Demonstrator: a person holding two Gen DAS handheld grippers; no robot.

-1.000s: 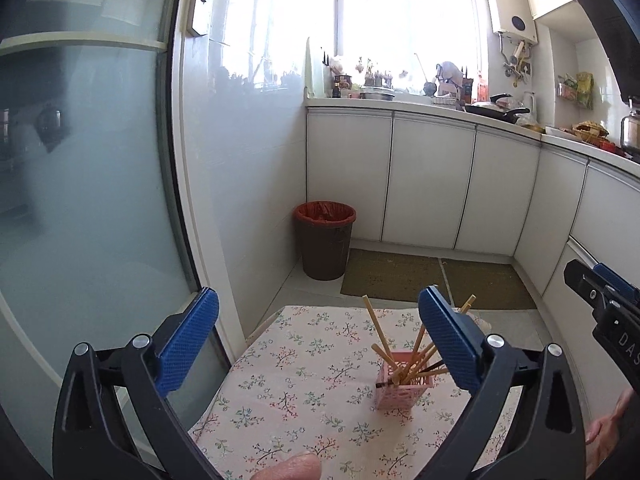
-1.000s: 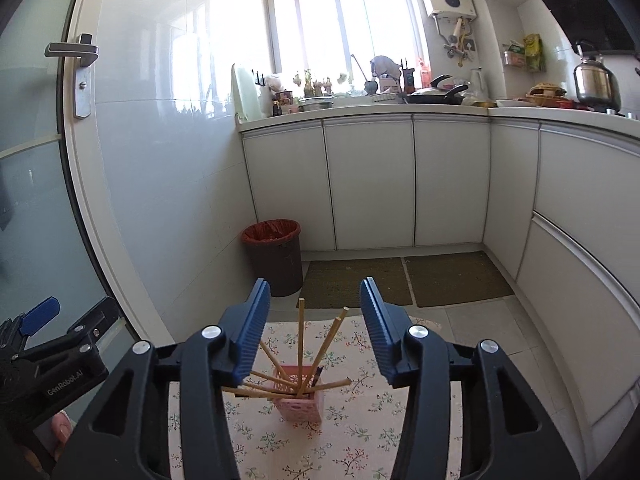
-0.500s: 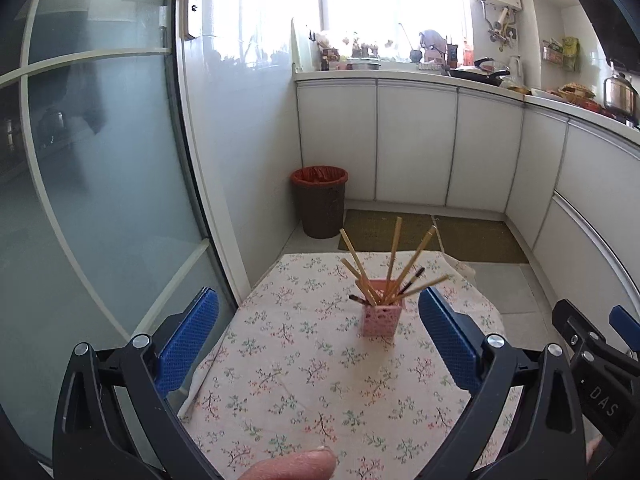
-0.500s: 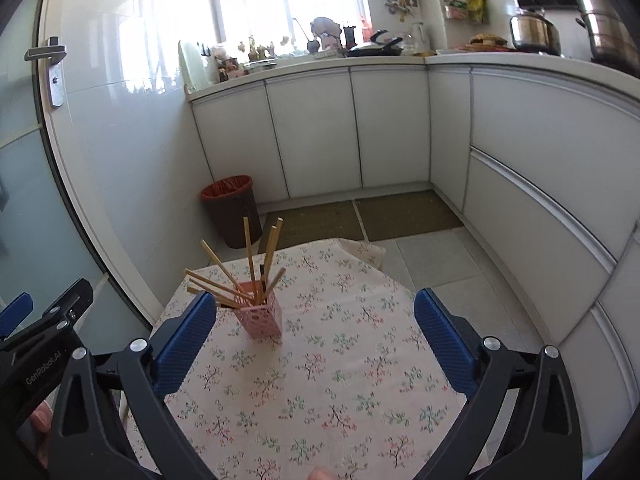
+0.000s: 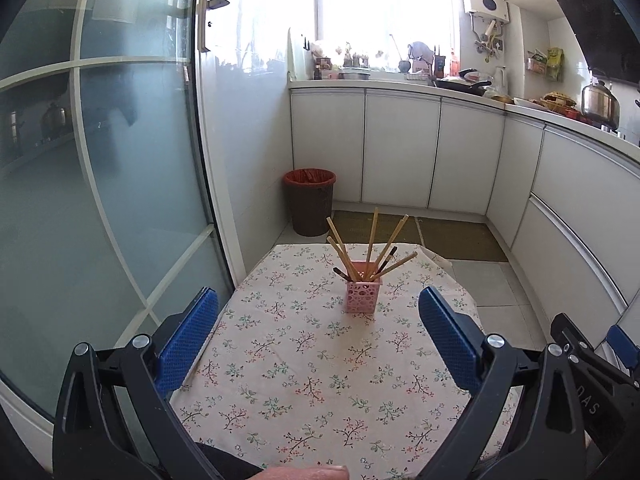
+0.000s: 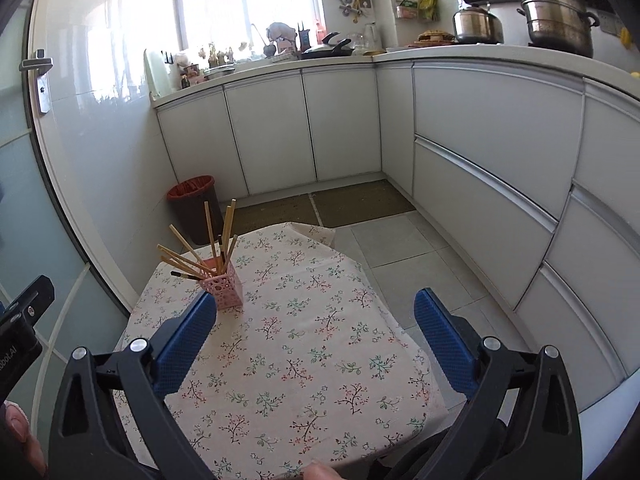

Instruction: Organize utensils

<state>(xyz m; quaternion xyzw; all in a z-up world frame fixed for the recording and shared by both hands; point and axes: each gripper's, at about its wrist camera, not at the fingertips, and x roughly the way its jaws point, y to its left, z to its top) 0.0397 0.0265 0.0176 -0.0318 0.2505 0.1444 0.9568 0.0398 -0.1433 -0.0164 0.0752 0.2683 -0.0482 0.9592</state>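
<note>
- Now both the left gripper (image 5: 318, 320) and right gripper (image 6: 315, 322) gape wide, empty.
- Floral tablecloth (image 5: 320, 368) spreads beneath; pink perforated holder (image 5: 362, 297) of wooden chopsticks (image 5: 372, 236) stands ahead.
- White kitchen cabinets (image 5: 400, 144) beyond.

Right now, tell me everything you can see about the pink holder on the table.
The pink holder is a small square cup, plastic by its look, its walls pierced with round holes. It stands upright on the floral tablecloth toward the table's far end. Chopsticks, mostly light wood and a few dark, fan out of its open top. Neither gripper touches it.
</note>
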